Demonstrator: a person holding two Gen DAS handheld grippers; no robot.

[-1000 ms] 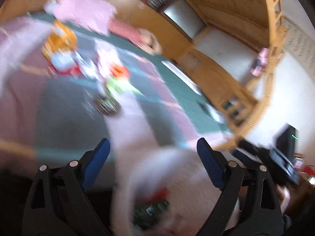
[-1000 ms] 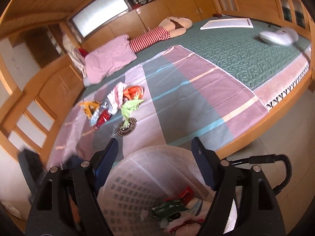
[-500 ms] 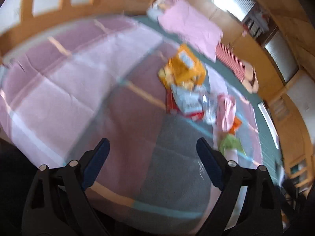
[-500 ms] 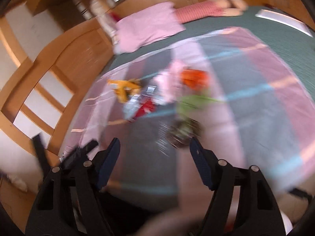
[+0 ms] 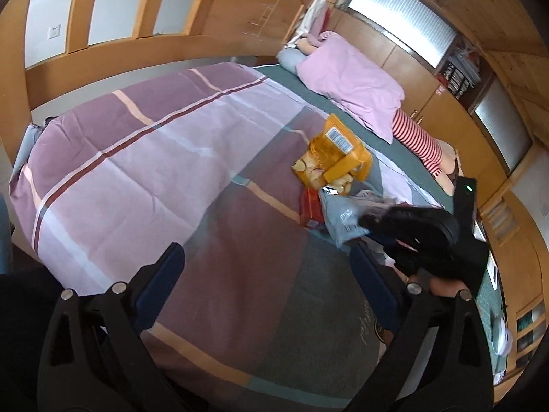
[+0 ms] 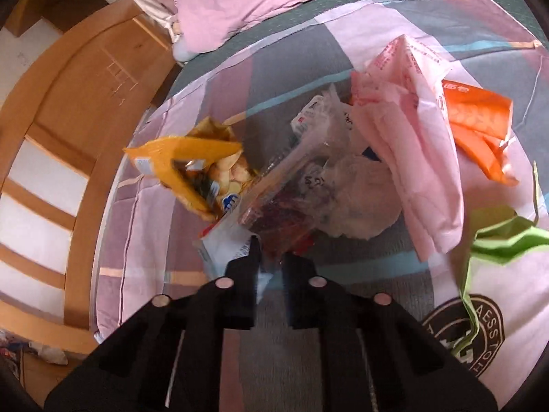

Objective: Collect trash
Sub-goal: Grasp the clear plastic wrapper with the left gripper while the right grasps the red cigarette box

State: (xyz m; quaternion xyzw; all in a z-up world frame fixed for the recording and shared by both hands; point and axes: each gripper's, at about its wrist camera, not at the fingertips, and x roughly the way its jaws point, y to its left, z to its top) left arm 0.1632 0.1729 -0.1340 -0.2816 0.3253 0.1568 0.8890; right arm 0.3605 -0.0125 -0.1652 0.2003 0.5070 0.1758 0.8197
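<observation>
A heap of trash lies on the striped bedsheet [image 5: 137, 158]. In the right wrist view I see a yellow chip bag [image 6: 185, 168], a clear wrapper with red contents [image 6: 284, 213], a white-blue wrapper [image 6: 226, 243], a pink plastic bag [image 6: 411, 151], an orange packet [image 6: 477, 123] and a green bag [image 6: 501, 240]. My right gripper [image 6: 271, 257] is shut on the edge of the white-blue and clear wrappers; it also shows in the left wrist view [image 5: 415, 230]. My left gripper [image 5: 267, 274] is open and empty above the sheet, left of the chip bag [image 5: 333, 158].
A pink pillow [image 5: 350, 82] and a striped doll [image 5: 418, 137] lie at the head of the bed. Wooden bed frame and cabinets [image 5: 206, 17] surround it. A white printed bag [image 6: 480, 316] lies at the right on the sheet.
Both grippers left the trash basket and swung over the bed. The right gripper dropped to the heap and shut on the wrappers. The left gripper stayed open.
</observation>
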